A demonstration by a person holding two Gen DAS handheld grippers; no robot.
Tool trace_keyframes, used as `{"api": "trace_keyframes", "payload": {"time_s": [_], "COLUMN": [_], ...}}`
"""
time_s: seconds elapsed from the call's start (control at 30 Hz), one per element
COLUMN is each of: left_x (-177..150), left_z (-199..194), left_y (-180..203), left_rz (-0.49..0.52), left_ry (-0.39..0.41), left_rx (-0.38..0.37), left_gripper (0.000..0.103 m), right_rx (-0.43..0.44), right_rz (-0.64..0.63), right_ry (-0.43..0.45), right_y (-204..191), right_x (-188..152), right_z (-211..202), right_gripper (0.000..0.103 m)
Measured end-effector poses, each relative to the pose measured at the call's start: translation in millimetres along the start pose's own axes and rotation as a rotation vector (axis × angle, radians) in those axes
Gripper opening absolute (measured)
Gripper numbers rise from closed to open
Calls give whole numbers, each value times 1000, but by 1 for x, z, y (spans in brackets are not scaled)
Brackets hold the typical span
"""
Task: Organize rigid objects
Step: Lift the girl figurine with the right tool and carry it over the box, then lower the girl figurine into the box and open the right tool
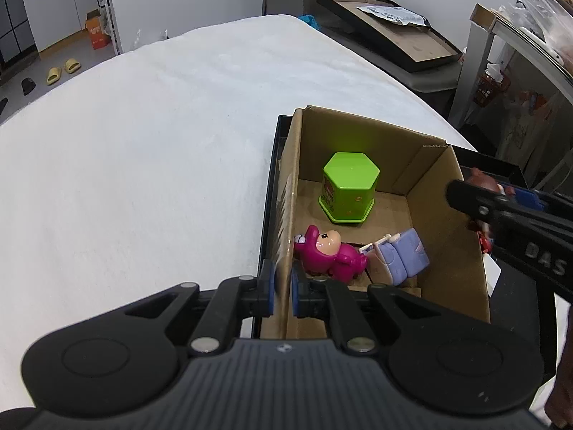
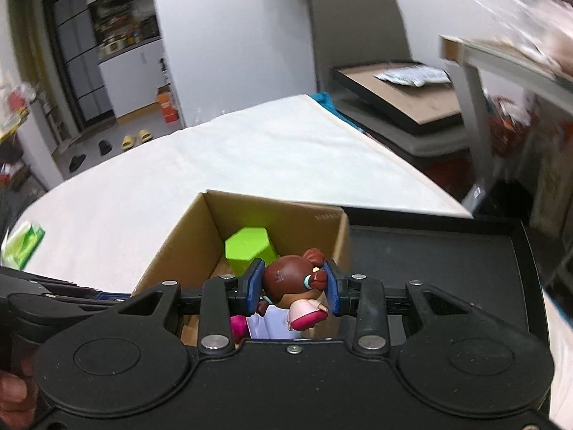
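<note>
An open cardboard box (image 1: 444, 215) stands in a black tray (image 1: 266, 193) on the white table. In it are a green hexagonal container (image 1: 349, 186), a magenta figurine (image 1: 327, 252) and a lilac toy (image 1: 403, 256). My left gripper (image 1: 283, 290) is shut on the box's left wall. My right gripper (image 2: 292, 286) is shut on a brown-haired doll figurine (image 2: 292, 283) and holds it above the box's near right edge (image 2: 340, 236). The right gripper also shows in the left wrist view (image 1: 501, 208), with the doll mostly hidden behind it.
The white-covered table (image 1: 161, 136) stretches left and back. The black tray (image 2: 429, 251) extends to the right of the box. A green packet (image 2: 23, 245) lies at the table's left edge. A chair with a flat framed board (image 1: 390, 28) and a shelf stand beyond the table.
</note>
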State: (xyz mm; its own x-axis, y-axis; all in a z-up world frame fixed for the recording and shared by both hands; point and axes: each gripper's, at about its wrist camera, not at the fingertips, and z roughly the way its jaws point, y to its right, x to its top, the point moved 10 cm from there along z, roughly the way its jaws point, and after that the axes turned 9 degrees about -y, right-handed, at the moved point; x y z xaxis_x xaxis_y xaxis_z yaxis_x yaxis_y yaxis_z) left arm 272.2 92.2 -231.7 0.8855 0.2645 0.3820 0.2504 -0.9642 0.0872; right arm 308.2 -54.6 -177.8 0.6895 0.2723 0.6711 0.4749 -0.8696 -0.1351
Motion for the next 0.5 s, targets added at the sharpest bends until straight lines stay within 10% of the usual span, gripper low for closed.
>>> {"api": "trace_keyframes", "payload": {"time_s": [0.5], "left_x": [2], "left_z": [3], "left_y": [-2], "left_rz": [-42], "left_ry": [-31], "left_rx": [-17], "left_gripper": [8], "right_rx": [-60], "right_rz": [-194], "right_ry": [29], "right_y": [-21], "right_x": [20], "right_z": [27], "right_gripper": [35]}}
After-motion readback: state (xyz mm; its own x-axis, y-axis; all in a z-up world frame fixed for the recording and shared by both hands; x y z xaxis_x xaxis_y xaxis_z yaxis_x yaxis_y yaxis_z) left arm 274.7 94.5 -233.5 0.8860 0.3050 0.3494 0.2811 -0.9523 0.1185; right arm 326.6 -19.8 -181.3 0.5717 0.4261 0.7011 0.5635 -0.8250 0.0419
